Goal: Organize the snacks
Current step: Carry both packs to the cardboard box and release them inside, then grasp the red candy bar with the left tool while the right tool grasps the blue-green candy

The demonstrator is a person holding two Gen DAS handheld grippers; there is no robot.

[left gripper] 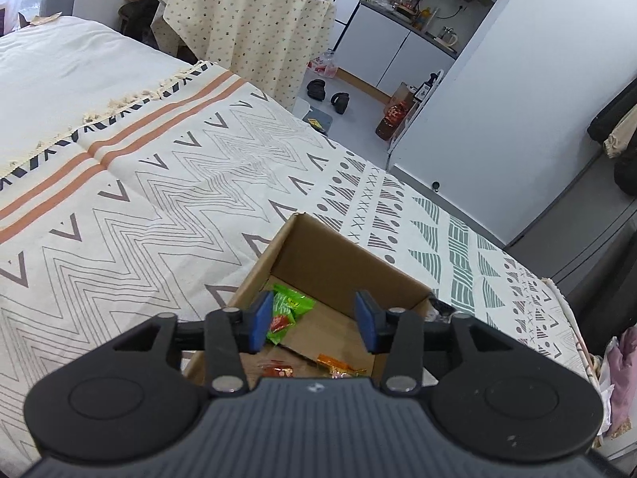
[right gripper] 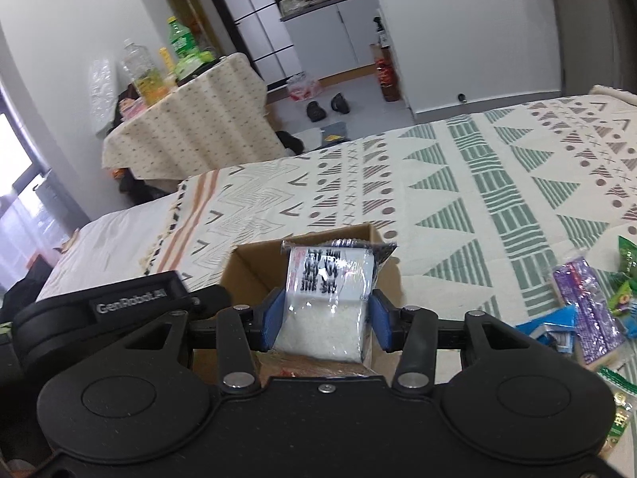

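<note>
An open brown cardboard box sits under both claws, already holding a green wrapper and orange sweets. The right claw grips a clear white-filled packet above it; the left claw gapes wide, empty. Loose purple, blue and green packets remain to the right claw's right.

Right gripper is clamped on a clear white snack packet, held above the open cardboard box. Loose snack packets lie on the patterned bedspread, right of the box.
</note>
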